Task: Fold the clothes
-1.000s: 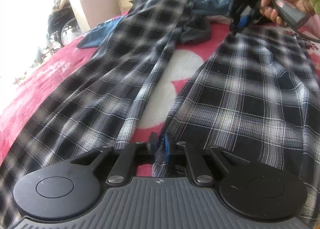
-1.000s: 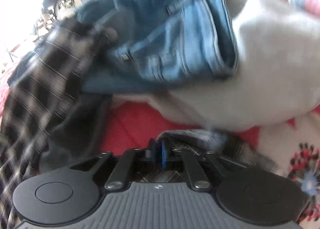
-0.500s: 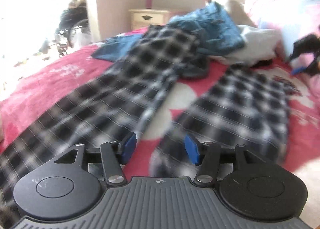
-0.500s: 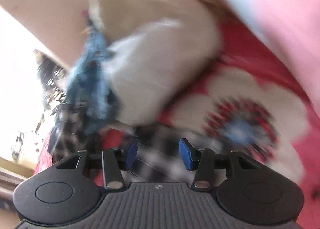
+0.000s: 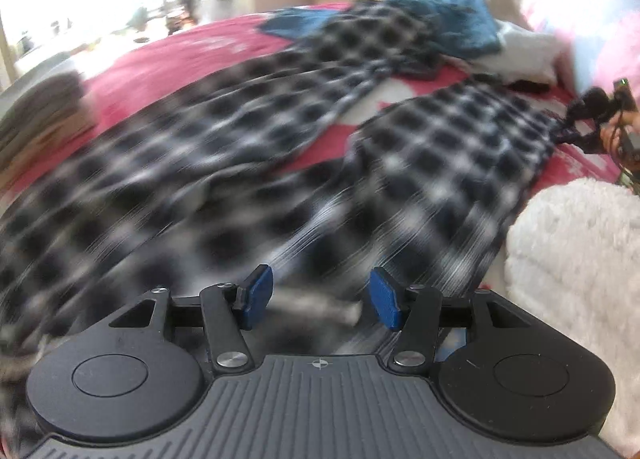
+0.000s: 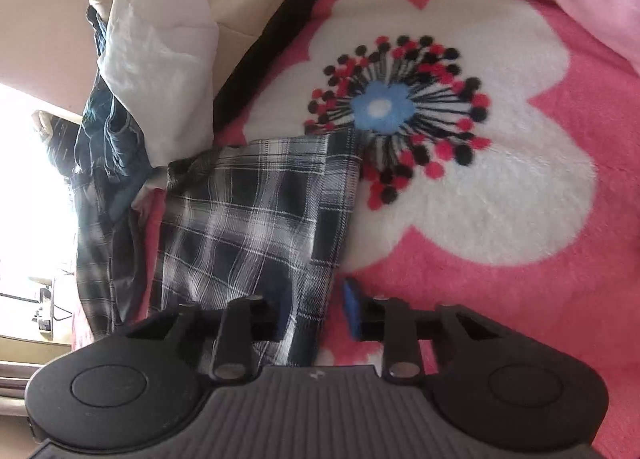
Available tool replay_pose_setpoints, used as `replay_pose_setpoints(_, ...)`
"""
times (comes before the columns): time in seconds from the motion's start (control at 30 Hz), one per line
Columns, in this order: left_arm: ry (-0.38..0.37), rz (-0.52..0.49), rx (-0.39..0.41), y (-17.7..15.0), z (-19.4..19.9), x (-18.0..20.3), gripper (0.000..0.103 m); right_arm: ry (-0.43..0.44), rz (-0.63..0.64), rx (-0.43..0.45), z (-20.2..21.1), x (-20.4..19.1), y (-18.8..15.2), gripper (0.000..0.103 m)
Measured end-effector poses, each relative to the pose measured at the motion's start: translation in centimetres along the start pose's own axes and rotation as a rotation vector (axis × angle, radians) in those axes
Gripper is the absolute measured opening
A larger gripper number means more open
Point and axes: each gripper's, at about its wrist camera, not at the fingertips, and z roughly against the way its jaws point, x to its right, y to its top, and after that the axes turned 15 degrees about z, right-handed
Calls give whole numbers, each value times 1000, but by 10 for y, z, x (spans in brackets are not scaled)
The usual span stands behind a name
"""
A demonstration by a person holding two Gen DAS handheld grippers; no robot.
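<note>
A pink blanket with a big white flower print is covering the bed, and the plaid trousers are lying spread across it, taking up most of the left wrist view. The cloth is showing a black, grey and white check, its two legs splitting apart toward the far end; it is blurring in that view. In the right wrist view a hemmed leg end is lying flat, its corner touching the flower's dotted centre. A heap of blue jeans and a white garment is sitting at the far side. The left tool is hovering over the plaid with its blue pads wide apart, gripping nothing. The right tool is also standing wide, one finger hidden behind the leg's edge and the other over bare blanket.
</note>
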Motion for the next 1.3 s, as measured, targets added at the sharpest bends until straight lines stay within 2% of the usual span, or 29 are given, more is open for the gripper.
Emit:
replay_pose_setpoints(0.03,0,23,-10,-3,5,-7,54,-10,14,19,6,-2,0,2)
replay_pose_setpoints(0.13,4,42,-45,-14,21,-21,54,-39,54,77,23,-9,-1,1)
replay_pose_setpoints(0.23,15,13,-78,-28,35,-27,54,-68,95,135,41,-16,-2,1)
replay_pose_setpoints(0.4,23,67,-136,-53,38,-44,54,-147,50,118,36,2,-5,1)
replay_pose_setpoints(0.53,39,60,-120,-68,40,-43,54,-172,2,131,36,12,-13,1)
replay_pose_setpoints(0.73,0,14,-69,-74,38,-34,54,-170,31,168,61,0,-11,1)
replay_pose_setpoints(0.87,-21,-29,-69,-78,32,-27,54,-178,71,201,81,-11,-5,1)
replay_pose_setpoints(1.07,-41,-37,-90,-75,24,-29,54,-268,50,109,65,13,-15,1)
replay_pose_setpoints(1.17,-38,-32,-103,-71,25,-34,54,-292,50,46,58,22,-18,8)
replay_pose_setpoints(1.23,-41,-23,-105,-64,28,-36,54,-320,80,44,65,22,-16,21)
replay_pose_setpoints(1.3,-51,1,-100,-56,30,-38,54,-346,140,66,79,15,-14,22)
